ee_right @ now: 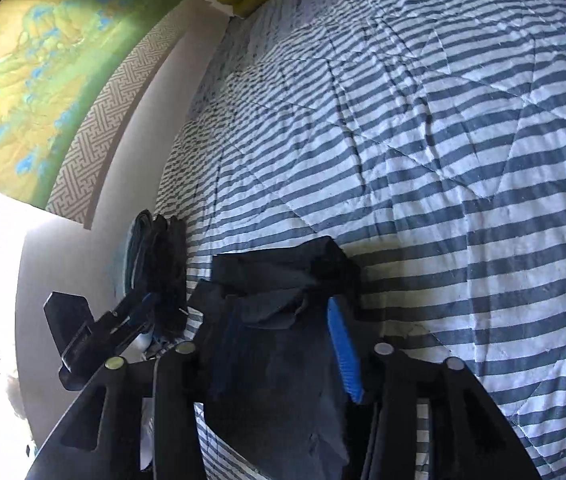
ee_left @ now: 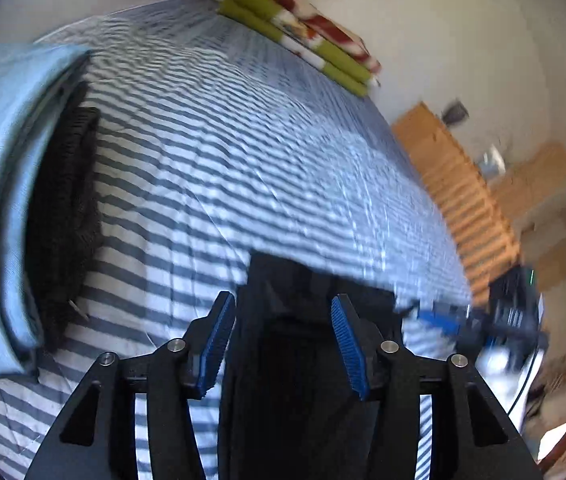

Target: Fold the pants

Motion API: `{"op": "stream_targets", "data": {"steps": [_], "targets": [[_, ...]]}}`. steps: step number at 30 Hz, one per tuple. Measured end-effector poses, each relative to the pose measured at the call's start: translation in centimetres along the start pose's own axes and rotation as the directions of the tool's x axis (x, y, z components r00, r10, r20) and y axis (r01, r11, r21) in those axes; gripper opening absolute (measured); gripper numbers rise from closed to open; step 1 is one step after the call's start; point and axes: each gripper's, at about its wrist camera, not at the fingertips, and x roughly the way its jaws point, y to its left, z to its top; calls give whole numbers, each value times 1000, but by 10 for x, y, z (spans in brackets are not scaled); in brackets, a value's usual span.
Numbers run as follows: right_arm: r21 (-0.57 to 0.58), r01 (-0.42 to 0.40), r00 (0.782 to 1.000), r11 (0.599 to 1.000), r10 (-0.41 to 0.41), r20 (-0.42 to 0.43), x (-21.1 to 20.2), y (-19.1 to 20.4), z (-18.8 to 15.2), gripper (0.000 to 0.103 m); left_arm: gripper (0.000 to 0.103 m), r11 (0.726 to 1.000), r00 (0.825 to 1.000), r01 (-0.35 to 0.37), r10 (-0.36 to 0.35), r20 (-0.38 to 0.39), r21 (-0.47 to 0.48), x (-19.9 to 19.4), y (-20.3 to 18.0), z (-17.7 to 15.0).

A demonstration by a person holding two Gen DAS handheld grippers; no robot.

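Observation:
Dark pants [ee_left: 295,300] lie folded on the striped bed, and their near end runs between the two blue pads [ee_left: 219,344] of my left gripper [ee_left: 283,344], which stands open with the pads off the cloth. In the right wrist view the same dark pants [ee_right: 279,280] lie bunched between the fingers of my right gripper [ee_right: 279,320]. Its right pad [ee_right: 345,356] stands clear of the cloth and its left pad is mostly hidden under a fold. That gripper is open too. Each gripper shows in the other's view: right gripper [ee_left: 483,320], left gripper [ee_right: 95,332].
The striped quilt [ee_left: 243,140] covers the whole bed. A stack of folded light-blue and black clothes [ee_left: 43,208] lies at the left by the wall, also seen as the stack [ee_right: 159,264]. A green and red blanket [ee_left: 303,32] lies at the far end. Wooden furniture [ee_left: 463,184] stands beyond the bed's right edge.

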Motion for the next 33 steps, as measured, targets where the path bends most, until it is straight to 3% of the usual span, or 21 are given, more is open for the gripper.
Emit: {"op": "stream_targets", "data": {"steps": [3, 5, 7, 9, 12, 15, 19, 21, 24, 28, 33], "targets": [[-38, 17, 1000, 999, -17, 0, 5, 12, -2, 43, 32, 989, 995, 2, 13, -100, 147, 22, -33, -23], [-118, 59, 998, 991, -62, -20, 13, 23, -12, 32, 25, 972, 987, 4, 34, -155, 236, 42, -51, -38], [-195, 100, 992, 976, -114, -61, 29, 31, -23, 23, 25, 960, 982, -16, 66, -174, 279, 62, -58, -43], [-230, 151, 983, 961, -172, -72, 42, 32, -27, 21, 25, 964, 982, -51, 96, -163, 261, 78, -53, -31], [-206, 212, 971, 955, -230, -68, 60, 23, -16, 21, 25, 970, 983, -150, 167, -78, 191, 87, -37, -1], [-150, 302, 953, 941, -302, 24, 51, 8, 2, 21, 25, 981, 981, -179, 183, -59, 70, 81, -13, 20], [-92, 236, 972, 967, -233, 38, 23, -10, -2, 23, 29, 984, 984, -167, 171, -47, 69, 55, -5, 13], [-73, 229, 973, 971, -226, 40, 6, -24, -15, 31, 45, 984, 983, -165, 169, -67, 62, 39, 1, 1], [-69, 229, 973, 971, -227, 25, -4, -36, -38, 39, 55, 988, 980, -150, 155, -122, 45, 31, 10, -17], [-99, 230, 971, 968, -235, -46, 6, -42, -70, 40, 57, 991, 971, -134, 134, -198, 13, 39, 19, -39], [-109, 200, 977, 974, -207, -55, 23, -35, -81, 42, 57, 994, 974, -98, 87, -211, -39, 51, 21, -40]]}}
